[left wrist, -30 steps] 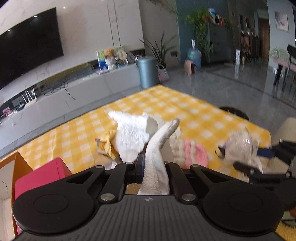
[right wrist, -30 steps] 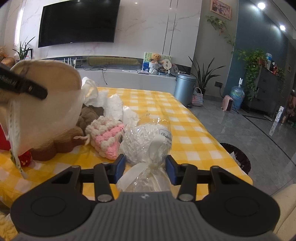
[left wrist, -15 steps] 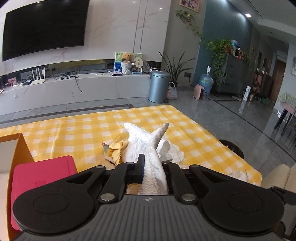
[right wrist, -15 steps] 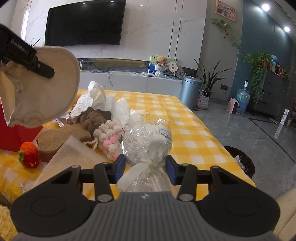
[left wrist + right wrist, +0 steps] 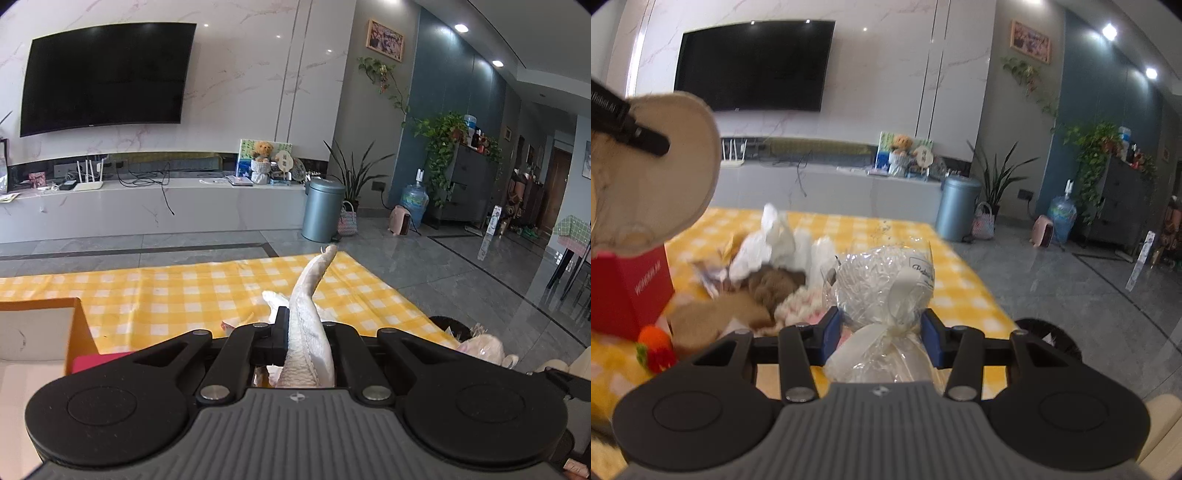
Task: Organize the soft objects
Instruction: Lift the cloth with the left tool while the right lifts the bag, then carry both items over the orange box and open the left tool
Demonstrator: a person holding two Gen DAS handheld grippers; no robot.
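1. Across the lower half of the left wrist view, the left gripper [image 5: 303, 328] is clenched on a flat cream fabric pad [image 5: 308, 314], seen edge-on; the pad's tip rises toward the centre of the frame.
2. Below and beyond that pad lies the yellow-and-white checked tablecloth [image 5: 184, 291]. At the lower left edge of the frame stands an orange-edged cardboard box [image 5: 44, 325], with a pink flat object [image 5: 96, 360] just beside it.
3. At the lower centre of the right wrist view, the right gripper [image 5: 882, 334] grasps a clear cellophane bag of white shredded filling tied with a cream ribbon [image 5: 886, 291]; the blue fingers [image 5: 830, 334] press the bag at its tied neck.
4. At the upper left of the right wrist view, the cream pad appears face-on, rounded in outline, pinched by the black finger of the left gripper. It hangs above a red box [image 5: 628, 291].
5. Left of centre in the right wrist view, a blurred pile rests on the tablecloth: white crumpled fabric [image 5: 772, 240], a brown plush item [image 5: 775, 288], a pink-and-white crocheted piece [image 5: 801, 314] and a tan heart-shaped cushion [image 5: 713, 325]. A red-and-orange knitted strawberry [image 5: 655, 347] lies at the red box's base.
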